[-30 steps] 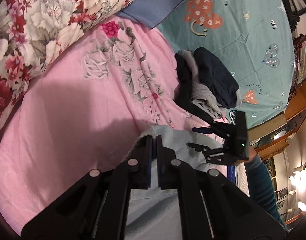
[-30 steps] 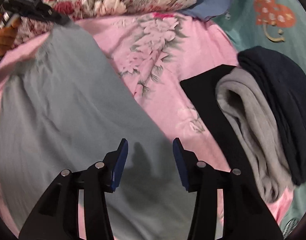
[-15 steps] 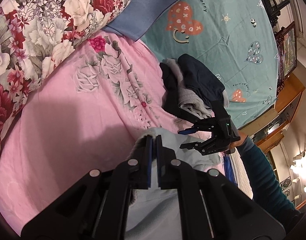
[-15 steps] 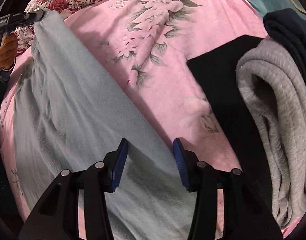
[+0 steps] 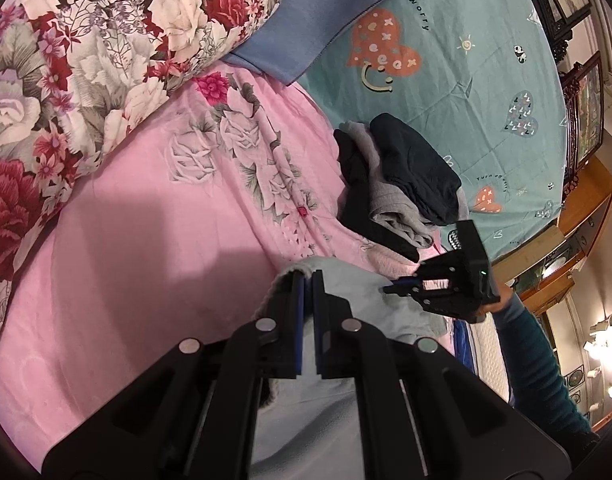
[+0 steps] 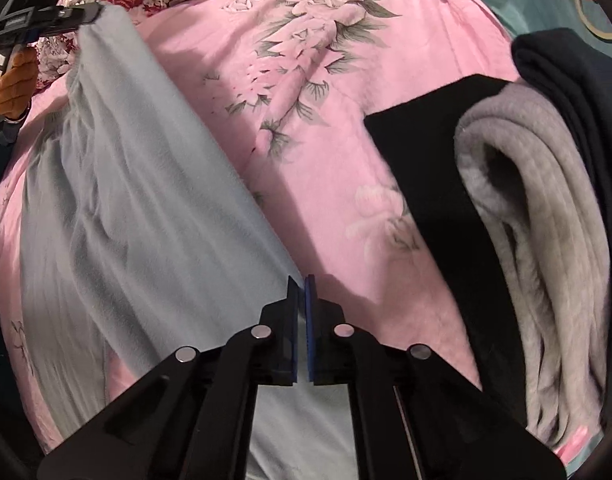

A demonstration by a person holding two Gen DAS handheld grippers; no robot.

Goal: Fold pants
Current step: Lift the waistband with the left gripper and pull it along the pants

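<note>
The pants [image 6: 137,216], pale blue, lie stretched across the pink sheet [image 6: 314,128] on the bed. Left tool [image 5: 308,280] is clamped tight on one end, fabric bunched around its tips. Right tool [image 6: 301,284] has just snapped closed, pinching the pants' edge at the other end, right where blue meets pink. A pile of clothes [image 6: 546,208], black, grey and navy, sits just beside the right tool, not touching the pants. Floral quilt [image 5: 105,60] runs along the far side.
</note>
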